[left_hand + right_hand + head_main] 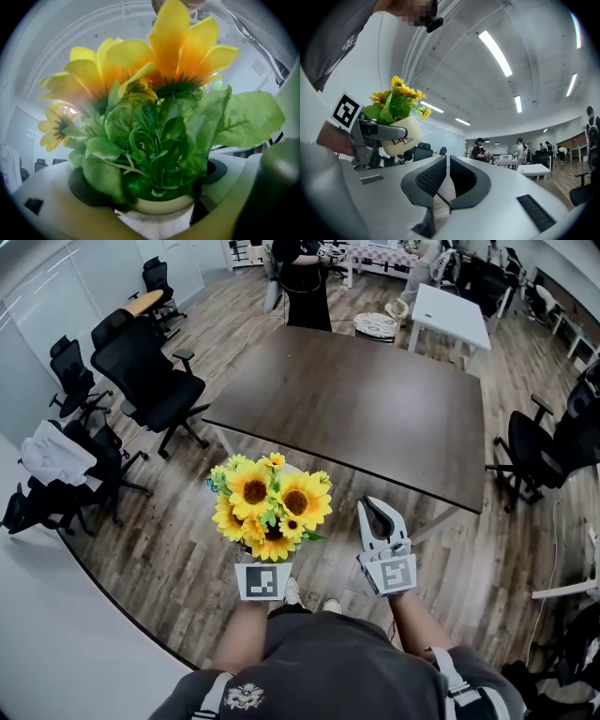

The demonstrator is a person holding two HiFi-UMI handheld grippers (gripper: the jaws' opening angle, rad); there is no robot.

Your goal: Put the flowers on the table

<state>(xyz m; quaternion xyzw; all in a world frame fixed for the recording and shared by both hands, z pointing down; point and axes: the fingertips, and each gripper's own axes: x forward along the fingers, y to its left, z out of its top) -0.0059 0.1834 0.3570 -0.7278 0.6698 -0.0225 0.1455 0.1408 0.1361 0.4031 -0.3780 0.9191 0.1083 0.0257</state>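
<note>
The flowers (270, 507), a bunch of yellow sunflowers with green leaves, are seated in a cream pot (400, 138) that bears red lettering. The pot is clamped between the 2 jaws of the left gripper (154, 199); in the left gripper view 1 jaw is seen pressed against each side of the pot, at 9 o'clock and at 3 o'clock, and the blooms fill the field from 10 o'clock to 2 o'clock. The pot is held upright and off the table (375, 399), in the air just short of its near edge. In the head view the dark brown table lies at 12 o'clock from both grippers, and the flowers are carried at 6 o'clock from its near-left corner. The right gripper (446, 161) is held at 3 o'clock from the flowers, apart from them; its 2 jaws are drawn together and nothing is held between them. A black office chair (150, 381) stands on the wood floor (169, 559) at 9 o'clock from the table. A person in black (305, 282) stands at 12 o'clock beyond the far edge, and a white table (450, 315) is placed at 1 o'clock.
</note>
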